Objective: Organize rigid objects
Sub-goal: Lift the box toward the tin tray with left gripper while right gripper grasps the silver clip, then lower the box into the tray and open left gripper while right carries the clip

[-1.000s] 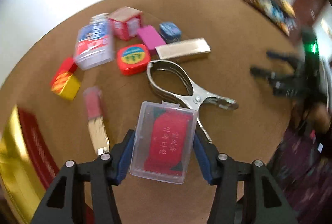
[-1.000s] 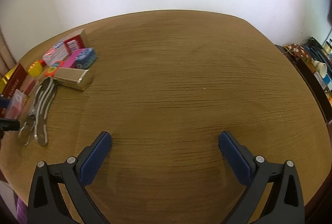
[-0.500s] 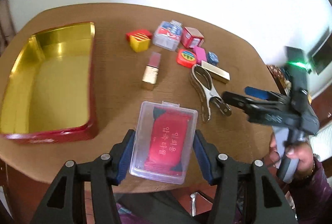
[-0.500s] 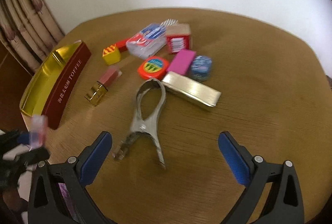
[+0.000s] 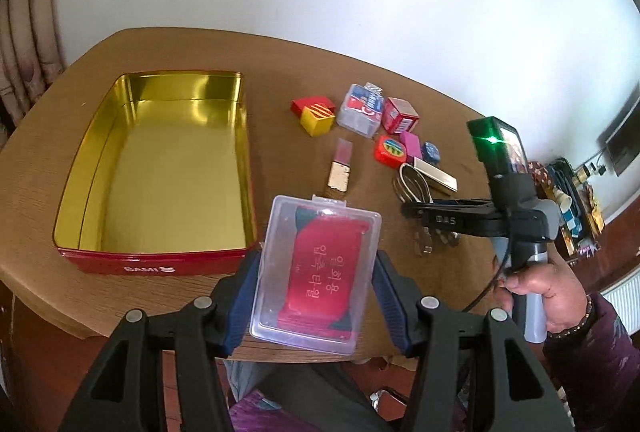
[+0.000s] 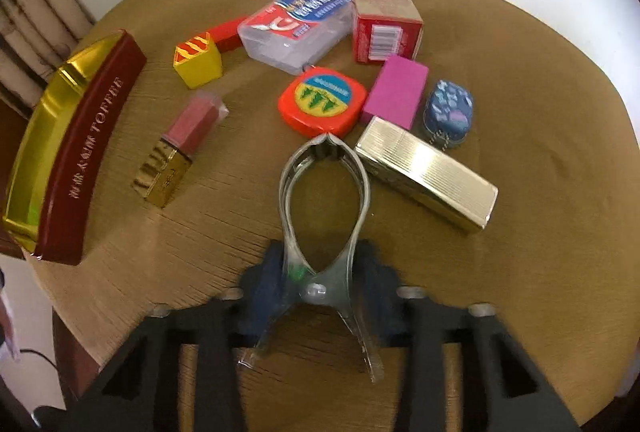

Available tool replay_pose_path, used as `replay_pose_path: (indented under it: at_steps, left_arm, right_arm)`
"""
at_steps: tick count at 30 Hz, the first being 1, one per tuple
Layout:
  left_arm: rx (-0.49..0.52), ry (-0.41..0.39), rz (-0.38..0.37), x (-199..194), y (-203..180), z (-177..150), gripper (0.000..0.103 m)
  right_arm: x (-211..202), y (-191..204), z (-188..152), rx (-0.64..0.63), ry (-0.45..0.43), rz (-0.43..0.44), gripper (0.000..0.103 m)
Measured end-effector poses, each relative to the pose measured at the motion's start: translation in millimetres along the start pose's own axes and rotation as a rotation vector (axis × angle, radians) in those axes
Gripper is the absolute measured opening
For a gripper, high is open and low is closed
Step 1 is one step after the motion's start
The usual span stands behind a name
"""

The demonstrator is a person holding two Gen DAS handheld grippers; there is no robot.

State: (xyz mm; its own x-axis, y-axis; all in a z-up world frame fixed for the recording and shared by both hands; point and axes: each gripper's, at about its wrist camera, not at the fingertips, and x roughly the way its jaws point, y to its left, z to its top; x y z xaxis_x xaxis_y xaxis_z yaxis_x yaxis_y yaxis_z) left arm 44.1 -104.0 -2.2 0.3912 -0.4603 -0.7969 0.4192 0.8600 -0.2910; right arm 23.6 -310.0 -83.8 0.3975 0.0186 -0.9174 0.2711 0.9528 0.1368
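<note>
Two grips are on: the left gripper (image 5: 316,286) pinches a clear plastic case (image 5: 316,272) by its long sides, light and slick, so squeeze gently. The right gripper (image 6: 320,282), jaws just closing, clamps the steel spring clip (image 6: 324,216) at its pivot, stiff and slippery. Ahead and left of both lies the gold-lined tin (image 5: 160,160), open.

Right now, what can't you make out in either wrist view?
- Right wrist: right gripper pads motion-blurred, having just closed around the metal spring clamp; contact unclear.
- Left wrist: clamp handles hidden behind the right gripper.
- Left wrist: clear plastic case hides the table edge behind it.
- Right wrist: toffee tin cut off by the left edge.
</note>
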Motion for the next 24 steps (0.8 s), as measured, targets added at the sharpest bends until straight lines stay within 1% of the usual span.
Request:
replay_pose_path:
  at_steps: [2,4,7,10,12,13,15,16,17,19,22,24]
  left_arm:
    - [-0.019,0.0,-0.001,-1.3,4.6,1.3,0.057]
    - [-0.036,-0.011,0.003,-6.5,11.5,4.7,0.057]
    - [-0.063,-0.035,0.027,-16.0,25.4,13.6,0.057]
    - [-0.068,-0.049,0.082,-22.0,45.7,35.0,0.057]
    - [-0.062,-0.047,0.118,-18.0,57.0,50.5,0.057]
    - [-0.064,-0.043,0.141,-13.5,64.9,61.4,0.057]
    - [-0.058,-0.024,0.164,0.3,78.1,78.0,0.057]
    - [-0.059,-0.014,0.19,8.2,84.2,85.8,0.057]
    - [-0.056,0.004,0.224,19.8,91.3,94.4,0.057]
    - [-0.039,0.039,0.246,41.2,101.9,108.0,0.057]
    - [-0.031,0.07,0.289,65.5,115.2,121.1,0.057]
    - [-0.045,0.094,0.328,81.0,127.1,128.2,0.057]
  right_arm:
    - [-4.9,-2.3,-2.6,-0.007,-0.012,0.028,0.03]
    - [-15.2,-2.1,-8.0,-0.014,-0.037,0.097,0.03]
    - [-34.1,1.9,-11.1,-0.024,-0.074,0.114,0.03]
    - [-52.2,6.8,-9.9,-0.029,-0.094,0.161,0.03]
    - [-64.8,10.1,-5.6,-0.03,-0.109,0.193,0.03]
    - [-69.8,12.5,-4.4,-0.031,-0.116,0.206,0.03]
    - [-81.0,19.8,-4.5,-0.034,-0.131,0.236,0.03]
    - [-81.2,22.7,1.4,-0.035,-0.134,0.244,0.03]
    - [-84.8,30.0,3.0,-0.041,-0.138,0.254,0.03]
    - [-85.7,40.4,9.0,-0.043,-0.137,0.277,0.03]
    - [-91.1,48.7,12.9,-0.049,-0.139,0.298,0.03]
    - [-94.2,52.1,16.2,-0.051,-0.139,0.315,0.03]
